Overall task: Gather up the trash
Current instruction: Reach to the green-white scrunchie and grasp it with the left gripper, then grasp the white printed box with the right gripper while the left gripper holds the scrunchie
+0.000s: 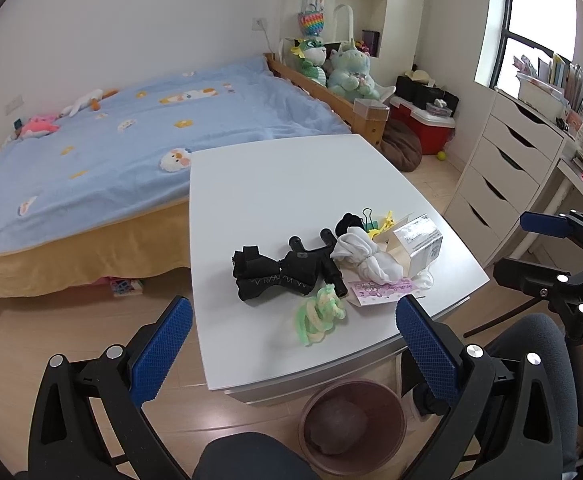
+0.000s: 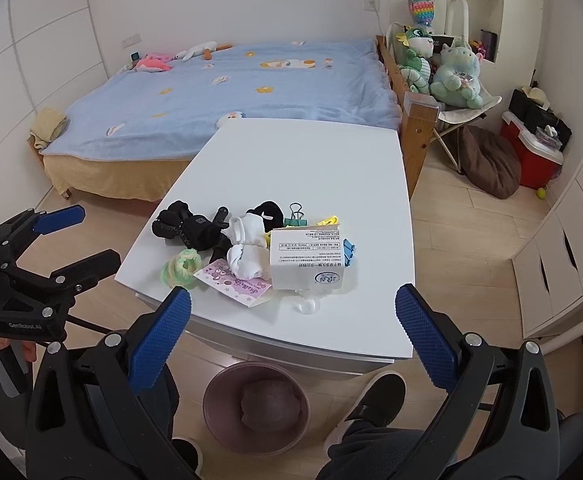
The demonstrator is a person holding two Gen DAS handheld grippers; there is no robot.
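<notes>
Looking over the worktop from its near edge, I have both grippers hovering short of the pile and both empty. The left gripper is spread wide, nothing between its blue pads; the right gripper is released just as wide.

Largest first: the bin stands on the floor under the near edge of the worktop, between my legs, below both grippers. So anything I take has to come back toward me and down.

On the worktop, the white box is the biggest likely piece of trash. It stands upright at the right end of the pile, ahead of my right gripper and slightly left of its centre line. From the left wrist view it sits far off to the right, so I judge the right hand the nearer one.

The pink card lies flat in front of the box, close to the near edge, with its long axis running left to right across my reach. A flat card like that would be awkward to pinch from above.

The clear plastic scrap is smallest, lying just in front of the box, nearest the right gripper.

The black straps, white socks, green hair ties and clips behind look like belongings, not trash, as far as I can judge.
</notes>
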